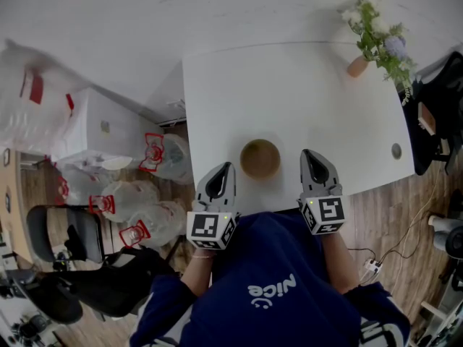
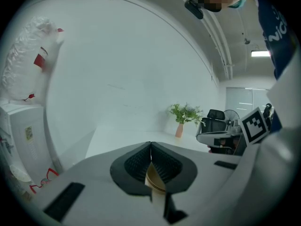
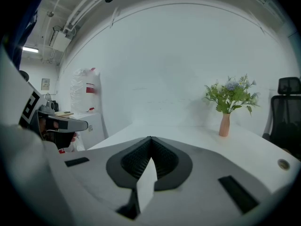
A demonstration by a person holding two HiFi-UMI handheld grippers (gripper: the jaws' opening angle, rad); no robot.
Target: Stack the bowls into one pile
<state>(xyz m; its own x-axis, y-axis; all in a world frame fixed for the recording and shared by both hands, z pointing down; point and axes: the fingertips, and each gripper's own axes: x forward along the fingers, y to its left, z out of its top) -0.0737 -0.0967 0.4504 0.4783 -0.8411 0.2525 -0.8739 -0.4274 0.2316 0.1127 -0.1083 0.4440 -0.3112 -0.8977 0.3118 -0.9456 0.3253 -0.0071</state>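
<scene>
Left gripper [image 1: 224, 170]: jaws pressed together, empty, just left of the bowl.
Right gripper [image 1: 309, 156]: jaws pressed together, empty, just right of the bowl.
Bowl [image 1: 260, 158]: brown, upright, near the desk's near edge, touching neither gripper.
Desk [image 1: 289, 85]: white.
Vase [image 1: 357, 66]: holds flowers, far right corner, well apart.

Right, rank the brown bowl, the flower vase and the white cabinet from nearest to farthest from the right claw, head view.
1. brown bowl, just left of the right claw, near the table front edge.
2. flower vase, far right corner of the table.
3. white cabinet, off the table, far left.
</scene>
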